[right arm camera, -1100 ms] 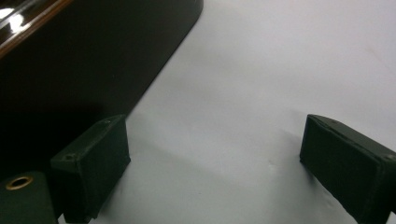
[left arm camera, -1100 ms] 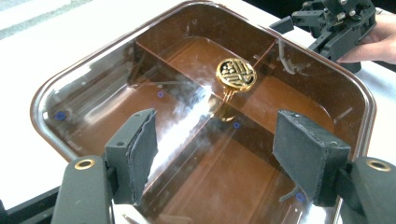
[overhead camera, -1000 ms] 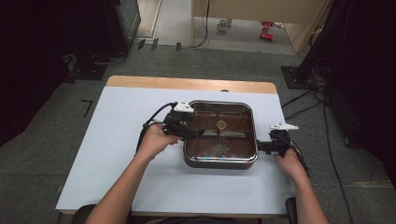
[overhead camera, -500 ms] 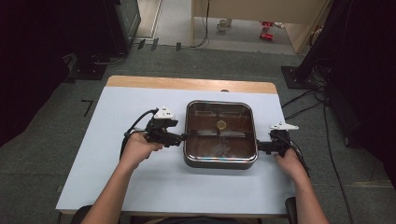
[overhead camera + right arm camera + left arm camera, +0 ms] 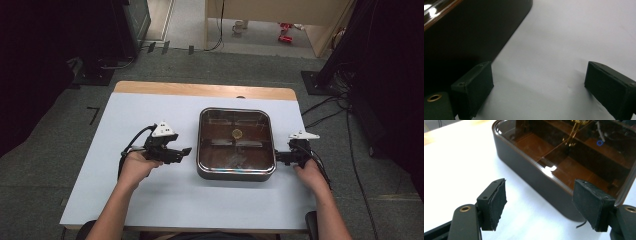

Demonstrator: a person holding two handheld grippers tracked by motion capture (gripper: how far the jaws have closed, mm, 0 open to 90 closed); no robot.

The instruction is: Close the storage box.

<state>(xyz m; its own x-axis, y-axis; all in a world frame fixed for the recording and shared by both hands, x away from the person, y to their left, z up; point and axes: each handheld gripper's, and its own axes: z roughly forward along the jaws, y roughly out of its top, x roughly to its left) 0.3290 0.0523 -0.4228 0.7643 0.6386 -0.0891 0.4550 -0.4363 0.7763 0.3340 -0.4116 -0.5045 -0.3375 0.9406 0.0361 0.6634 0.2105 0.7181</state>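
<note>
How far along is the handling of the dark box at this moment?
Done: the dark box sits flat on the white table, clear lid on. In hand: nothing; the left gripper is open short of its left side, the right gripper open at its right side. Left: gripping it.

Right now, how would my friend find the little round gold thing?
Find the white table, then the dark square box between the two claws. Look through its glassy brown top: the small gold circle sits near the middle, the one bright yellow spot among dark dividers.
</note>
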